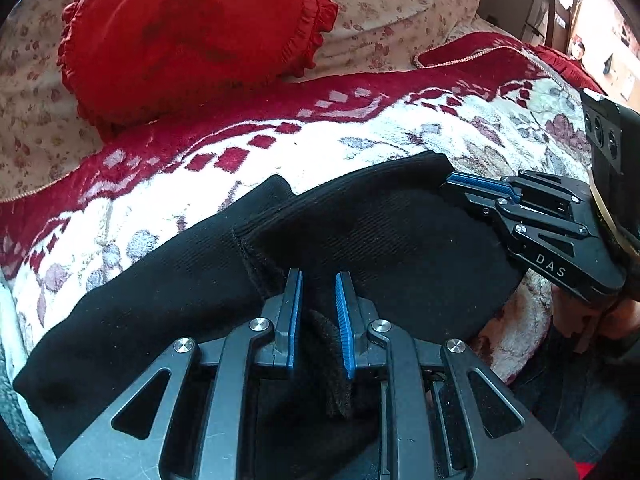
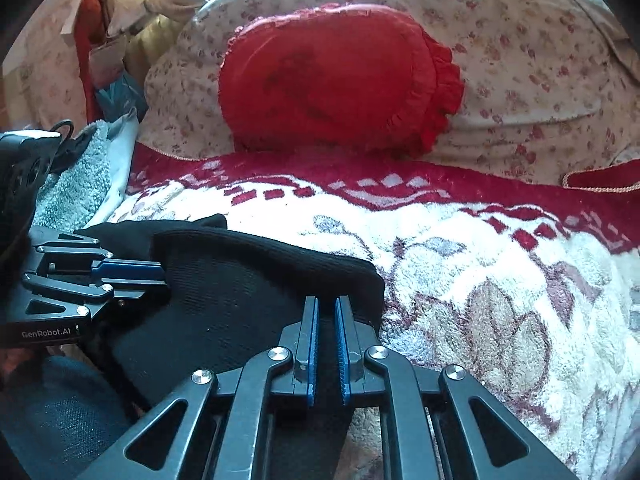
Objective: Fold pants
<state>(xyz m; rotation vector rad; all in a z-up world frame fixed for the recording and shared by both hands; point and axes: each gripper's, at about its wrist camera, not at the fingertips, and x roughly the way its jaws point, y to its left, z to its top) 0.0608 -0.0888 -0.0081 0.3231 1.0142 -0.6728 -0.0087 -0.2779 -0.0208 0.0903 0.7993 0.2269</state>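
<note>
The black pants (image 1: 360, 224) lie folded on a red and white floral blanket (image 1: 280, 148). My left gripper (image 1: 318, 280) is shut on a fold of the black fabric near the front edge. My right gripper (image 2: 327, 304) is shut on the pants' right end (image 2: 240, 280). In the left wrist view the right gripper (image 1: 452, 184) shows at the right, its blue-padded fingers on the pants. In the right wrist view the left gripper (image 2: 162, 272) shows at the left on the same cloth.
A round red frilled cushion (image 1: 192, 36) leans on a floral-covered backrest (image 2: 520, 60) behind the blanket. A pale blue towel (image 2: 76, 184) lies at the left. The blanket (image 2: 480, 280) stretches bare to the right of the pants.
</note>
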